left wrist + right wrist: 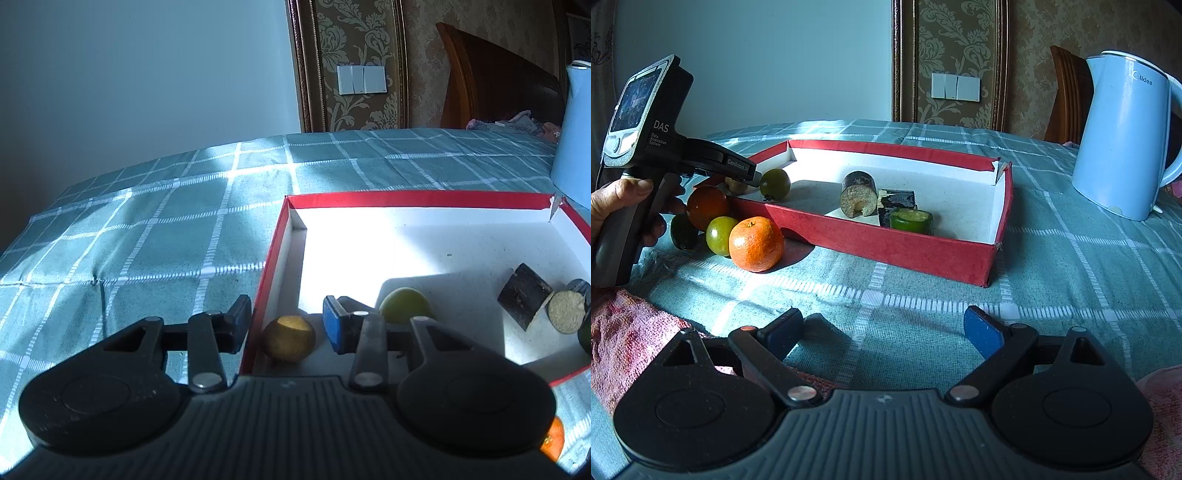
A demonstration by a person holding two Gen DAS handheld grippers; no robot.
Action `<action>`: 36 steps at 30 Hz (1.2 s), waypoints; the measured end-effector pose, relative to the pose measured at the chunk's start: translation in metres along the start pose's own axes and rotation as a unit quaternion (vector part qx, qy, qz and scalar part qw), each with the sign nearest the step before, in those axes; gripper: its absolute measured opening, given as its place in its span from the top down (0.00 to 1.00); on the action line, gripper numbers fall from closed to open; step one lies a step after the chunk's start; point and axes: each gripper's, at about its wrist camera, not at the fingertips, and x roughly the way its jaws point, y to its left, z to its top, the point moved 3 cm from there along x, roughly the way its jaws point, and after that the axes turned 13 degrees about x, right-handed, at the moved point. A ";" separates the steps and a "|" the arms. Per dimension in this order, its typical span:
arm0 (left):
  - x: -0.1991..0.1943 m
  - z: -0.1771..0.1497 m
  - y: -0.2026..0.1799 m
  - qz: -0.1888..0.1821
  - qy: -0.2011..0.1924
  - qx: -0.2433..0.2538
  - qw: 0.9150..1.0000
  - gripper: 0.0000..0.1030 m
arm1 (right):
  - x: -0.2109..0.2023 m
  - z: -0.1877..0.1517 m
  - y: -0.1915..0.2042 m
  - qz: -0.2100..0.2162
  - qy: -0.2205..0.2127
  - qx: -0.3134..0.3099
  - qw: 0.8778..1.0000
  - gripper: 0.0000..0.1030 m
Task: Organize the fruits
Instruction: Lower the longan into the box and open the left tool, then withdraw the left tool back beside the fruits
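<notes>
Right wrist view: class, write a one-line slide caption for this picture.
Open right gripper waits above the checked tablecloth while the left gripper reaches into the red box; loose fruits, including an orange, lie outside.

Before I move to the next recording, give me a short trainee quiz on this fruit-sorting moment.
1. True or false: the right gripper is holding a fruit.
2. Which of these lies outside the red box? A) the orange mandarin B) the small brown fruit C) the round green fruit
3. How many cut pieces lie inside the box?

Key: 1 false, its fingers stand apart with nothing between them; 2 A; 3 three.
</notes>
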 end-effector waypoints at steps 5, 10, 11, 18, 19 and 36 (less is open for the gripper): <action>-0.024 0.000 0.006 0.029 -0.023 -0.002 0.999 0.27 | 0.000 0.000 0.000 0.000 0.000 0.000 1.000 0.08; -0.064 -0.006 0.016 0.048 -0.053 -0.018 0.997 0.13 | 0.000 0.000 0.000 -0.006 0.001 -0.001 1.000 0.04; -0.074 -0.009 0.018 0.051 -0.060 -0.022 0.997 0.09 | 0.000 0.000 0.000 -0.007 0.002 0.001 1.000 0.04; -0.106 -0.044 0.022 0.047 -0.046 -0.057 0.996 0.07 | 0.000 0.000 0.000 -0.014 0.001 0.001 1.000 0.01; -0.109 -0.052 0.023 0.043 -0.041 -0.065 0.996 0.07 | 0.000 0.000 0.000 -0.014 0.001 0.001 1.000 0.01; -0.111 -0.096 0.018 0.042 -0.011 -0.074 0.996 0.03 | -0.001 -0.001 0.001 -0.018 0.000 -0.002 1.000 0.00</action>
